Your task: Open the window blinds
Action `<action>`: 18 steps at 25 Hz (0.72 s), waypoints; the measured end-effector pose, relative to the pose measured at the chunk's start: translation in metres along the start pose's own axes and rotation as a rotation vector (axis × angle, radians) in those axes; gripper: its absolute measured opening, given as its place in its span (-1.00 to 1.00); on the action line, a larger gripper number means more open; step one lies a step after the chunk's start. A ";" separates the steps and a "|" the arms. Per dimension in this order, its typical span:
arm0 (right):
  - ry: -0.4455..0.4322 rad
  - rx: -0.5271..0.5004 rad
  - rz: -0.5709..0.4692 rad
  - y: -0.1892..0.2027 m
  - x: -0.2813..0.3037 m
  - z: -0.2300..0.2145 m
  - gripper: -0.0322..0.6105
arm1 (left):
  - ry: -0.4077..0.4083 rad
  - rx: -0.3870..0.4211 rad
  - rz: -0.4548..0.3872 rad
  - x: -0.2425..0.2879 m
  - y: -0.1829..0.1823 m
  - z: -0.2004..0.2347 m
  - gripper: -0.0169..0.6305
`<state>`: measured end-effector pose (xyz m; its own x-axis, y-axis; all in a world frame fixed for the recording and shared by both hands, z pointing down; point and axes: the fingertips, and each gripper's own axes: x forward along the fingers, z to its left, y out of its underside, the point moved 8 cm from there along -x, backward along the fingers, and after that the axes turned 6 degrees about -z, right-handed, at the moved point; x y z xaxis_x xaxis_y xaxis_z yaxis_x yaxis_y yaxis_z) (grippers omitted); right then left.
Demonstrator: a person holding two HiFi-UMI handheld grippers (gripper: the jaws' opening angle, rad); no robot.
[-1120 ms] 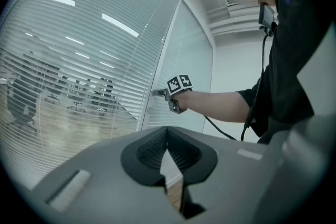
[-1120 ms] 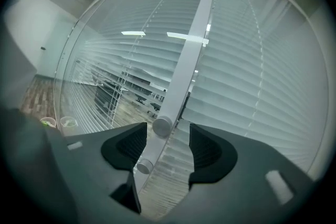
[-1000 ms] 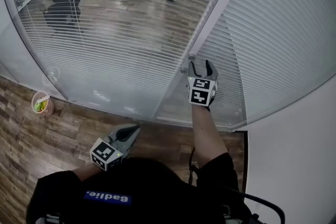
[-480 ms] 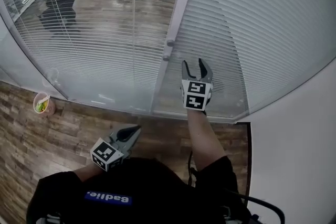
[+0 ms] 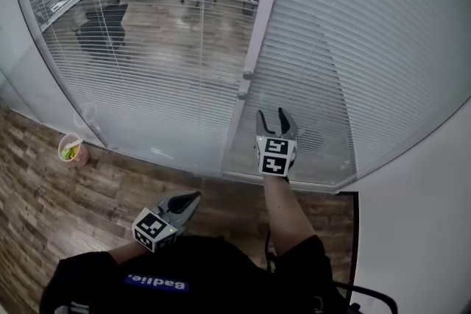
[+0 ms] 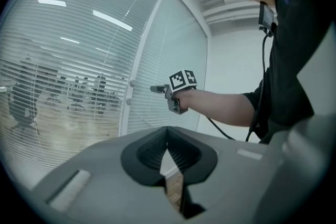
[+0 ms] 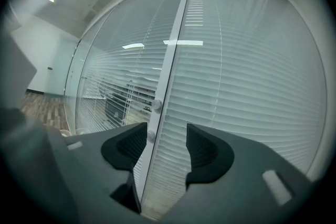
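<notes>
The window blinds [image 5: 353, 70] sit behind glass on either side of the white frame post [image 5: 259, 33]. Left of it the slats are tilted so chairs show through, and right of it they lie shut. Far left of the post a cup [image 5: 72, 151] on the floor holds something green-yellow, and my left gripper [image 5: 193, 196] hangs low, jaws together on nothing, idle I think. My right gripper [image 5: 272, 115], jaws apart and empty, is held just right of the post near its two knobs [image 5: 248, 75], probably to turn one.
</notes>
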<state>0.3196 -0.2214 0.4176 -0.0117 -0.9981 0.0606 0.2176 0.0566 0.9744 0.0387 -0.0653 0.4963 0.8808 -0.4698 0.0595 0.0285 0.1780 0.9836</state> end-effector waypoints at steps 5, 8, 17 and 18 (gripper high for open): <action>0.024 -0.005 0.009 -0.007 -0.015 0.037 -0.16 | 0.041 -0.002 -0.019 -0.030 0.001 0.017 -0.95; 0.050 0.007 0.020 -0.013 -0.035 0.065 -0.18 | 0.053 -0.025 -0.033 -0.066 0.002 0.027 -0.95; 0.082 0.001 0.056 -0.024 -0.082 0.135 -0.33 | 0.122 -0.095 -0.061 -0.129 0.010 0.042 -0.95; 0.080 -0.002 0.061 -0.023 -0.089 0.141 -0.34 | 0.125 -0.104 -0.067 -0.133 0.012 0.042 -0.95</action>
<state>0.1781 -0.1306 0.4206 0.0794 -0.9916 0.1020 0.2174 0.1171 0.9690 -0.0978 -0.0372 0.5073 0.9271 -0.3734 -0.0333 0.1317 0.2412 0.9615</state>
